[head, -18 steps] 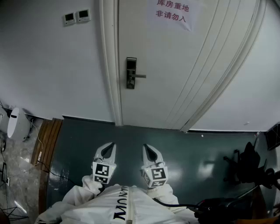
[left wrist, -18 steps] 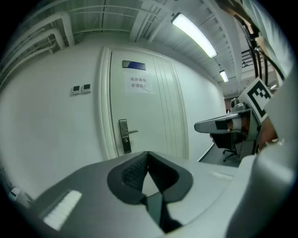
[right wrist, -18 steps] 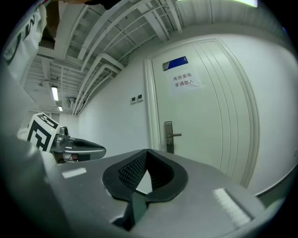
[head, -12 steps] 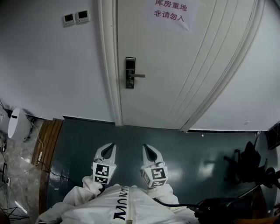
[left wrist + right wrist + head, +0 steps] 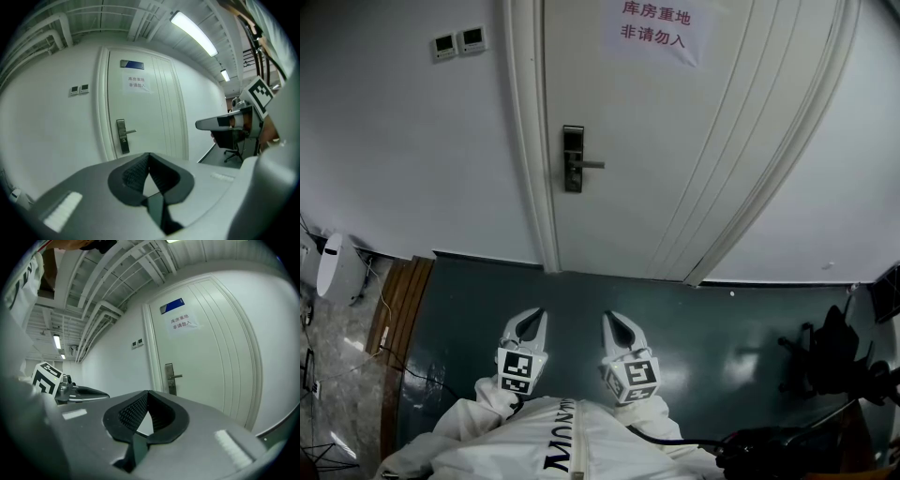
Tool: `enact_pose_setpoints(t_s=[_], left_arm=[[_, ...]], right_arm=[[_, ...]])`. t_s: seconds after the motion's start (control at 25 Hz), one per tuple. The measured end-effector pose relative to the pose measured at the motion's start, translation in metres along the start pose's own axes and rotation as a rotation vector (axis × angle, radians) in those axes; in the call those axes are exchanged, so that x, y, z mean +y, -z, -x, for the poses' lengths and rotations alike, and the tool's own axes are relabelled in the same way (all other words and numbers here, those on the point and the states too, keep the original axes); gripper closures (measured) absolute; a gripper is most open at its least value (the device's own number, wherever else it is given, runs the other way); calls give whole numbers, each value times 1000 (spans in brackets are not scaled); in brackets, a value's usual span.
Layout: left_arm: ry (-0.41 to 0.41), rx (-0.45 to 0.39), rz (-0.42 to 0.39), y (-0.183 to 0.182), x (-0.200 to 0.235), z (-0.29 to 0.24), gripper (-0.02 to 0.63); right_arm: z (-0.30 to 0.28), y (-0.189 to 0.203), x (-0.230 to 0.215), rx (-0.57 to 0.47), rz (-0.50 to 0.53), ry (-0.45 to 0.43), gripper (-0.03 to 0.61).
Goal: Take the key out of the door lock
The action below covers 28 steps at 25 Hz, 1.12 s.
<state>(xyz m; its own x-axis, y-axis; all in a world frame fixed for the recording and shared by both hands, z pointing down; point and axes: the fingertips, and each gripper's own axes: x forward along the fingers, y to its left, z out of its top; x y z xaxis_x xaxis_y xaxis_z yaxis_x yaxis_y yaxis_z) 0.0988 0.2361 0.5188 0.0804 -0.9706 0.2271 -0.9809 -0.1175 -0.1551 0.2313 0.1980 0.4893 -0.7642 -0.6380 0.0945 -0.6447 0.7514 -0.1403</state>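
A: Where is the left tool (image 5: 532, 316)?
B: Low over the dark floor (image 5: 581, 286), pointing at the door (image 5: 675, 169) and tipped slightly down. Its jaws are together, with nothing between them.
A: And the right tool (image 5: 615, 321)?
B: Just beside the left one, on its right, and held level. Its jaws are together too, and empty.
A: Can you see the key?
B: No, it is too small to make out from here. The lock (image 5: 573, 159) is straight ahead of both tools and well apart from them, roughly in line with the gap between the two.
A: What does the lock look like?
B: A dark upright plate near the door's left edge, with a handle (image 5: 592, 165) sticking out to the right.
A: Anything else around?
B: A paper sign (image 5: 653, 28) with red print hangs on the door above the lock. Two small panels (image 5: 457, 40) are on the wall, up and to the left of the left tool. A chair (image 5: 830, 356) stands far off to the right of the right tool.
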Motion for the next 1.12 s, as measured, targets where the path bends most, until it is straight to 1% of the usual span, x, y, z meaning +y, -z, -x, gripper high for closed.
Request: enact_pose_setpoints(t_s=[0.16,0.36,0.56,0.8,1.12], left_arm=[[-5,-1,-8,-1,-5,-2,614],[8,11,-15,1,-12,-7,614],[15,24,-2,8,-5,-14,614],[13,43,32,26,26,-29,614],[23,41,59,29,84,-67,614]], right_arm=[[5,5,-8,4,-11,6,578],[5,10,-17,12,-25,18,578],[-8,15,-14,33,-20,11,578],[-39,25,-8,75,-14,13,578],[-106,22,0,102,-12,26,578]])
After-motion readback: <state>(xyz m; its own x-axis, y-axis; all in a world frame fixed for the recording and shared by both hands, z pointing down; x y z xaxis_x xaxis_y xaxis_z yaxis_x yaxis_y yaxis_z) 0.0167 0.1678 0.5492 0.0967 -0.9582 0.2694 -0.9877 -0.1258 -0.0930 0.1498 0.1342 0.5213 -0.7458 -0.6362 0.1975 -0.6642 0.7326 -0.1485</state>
